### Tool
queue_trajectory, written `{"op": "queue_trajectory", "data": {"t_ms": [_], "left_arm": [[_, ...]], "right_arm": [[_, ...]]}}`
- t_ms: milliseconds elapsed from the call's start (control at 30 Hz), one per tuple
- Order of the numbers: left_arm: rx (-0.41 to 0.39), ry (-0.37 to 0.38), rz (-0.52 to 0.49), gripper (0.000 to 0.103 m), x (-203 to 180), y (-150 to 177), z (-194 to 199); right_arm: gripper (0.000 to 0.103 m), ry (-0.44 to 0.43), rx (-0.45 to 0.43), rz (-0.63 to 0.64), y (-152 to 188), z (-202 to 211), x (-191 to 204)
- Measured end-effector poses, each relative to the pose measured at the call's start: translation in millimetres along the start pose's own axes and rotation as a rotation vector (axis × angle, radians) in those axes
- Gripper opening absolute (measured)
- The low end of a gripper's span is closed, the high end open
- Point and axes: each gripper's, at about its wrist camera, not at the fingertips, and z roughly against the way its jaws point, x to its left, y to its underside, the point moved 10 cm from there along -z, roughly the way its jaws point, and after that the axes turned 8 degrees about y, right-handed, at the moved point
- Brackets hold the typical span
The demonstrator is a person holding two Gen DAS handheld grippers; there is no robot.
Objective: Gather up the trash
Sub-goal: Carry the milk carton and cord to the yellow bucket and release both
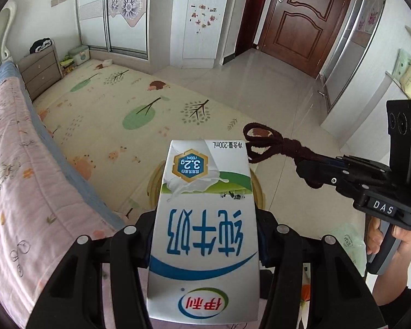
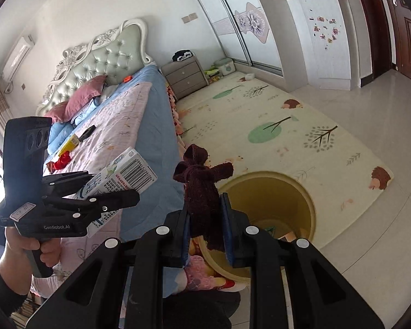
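Note:
My left gripper (image 1: 205,235) is shut on a white and blue milk carton (image 1: 205,219), held in the air over the bed's edge; it also shows in the right wrist view (image 2: 123,175). My right gripper (image 2: 207,219) is shut on a knotted brown fabric strip (image 2: 201,189), held above the yellow trash bin (image 2: 307,200). In the left wrist view the strip (image 1: 274,144) sticks out of the right gripper (image 1: 312,168), and the bin (image 1: 154,178) is mostly hidden behind the carton.
A bed (image 2: 128,115) with a pink quilt lies on the left, with a yellow box (image 2: 68,144), a red item (image 2: 63,160) and a black item (image 2: 86,133) on it. A patterned play mat (image 2: 274,126) covers the floor. A grey nightstand (image 2: 185,78) stands beyond.

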Motion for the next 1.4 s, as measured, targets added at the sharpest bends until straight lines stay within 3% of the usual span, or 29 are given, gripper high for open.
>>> {"op": "queue_trajectory", "data": {"t_ms": [167, 267, 300, 333, 567, 733, 1100, 1400], "left_arm": [[0.022, 0.042, 0.05, 0.054, 3.7, -16.8, -24.3], [0.039, 0.04, 0.08, 0.058, 7.8, -22.8, -35.5], [0.046, 0.024, 0.09, 0.072, 10.5, -22.8, -37.9], [0.049, 0.02, 0.095, 0.083, 10.5, -21.3, -38.8], [0.05, 0.023, 0.07, 0.085, 5.7, -14.8, -37.2], [0.009, 0.006, 0.032, 0.085, -0.6, -17.2, -29.1], [-0.059, -0.056, 0.012, 0.085, 12.7, -6.3, 19.3], [-0.138, -0.148, 0.056, 0.085, 57.0, 20.9, 90.5]], "right_arm": [[0.021, 0.035, 0.02, -0.031, 0.4, -20.2, -25.0], [0.034, 0.055, 0.035, -0.044, -1.5, -33.0, -36.2], [0.043, 0.062, 0.044, -0.048, -1.0, -36.8, -39.5], [0.045, 0.067, 0.043, -0.058, -1.7, -39.4, -43.4], [0.045, 0.052, 0.062, -0.108, 4.7, -40.4, -52.5], [0.045, 0.04, 0.065, -0.094, 3.8, -35.4, -44.7], [0.045, 0.0, 0.028, -0.022, -14.7, -8.9, 7.7], [0.045, -0.103, 0.017, 0.097, -24.0, -0.3, 94.3]]}}
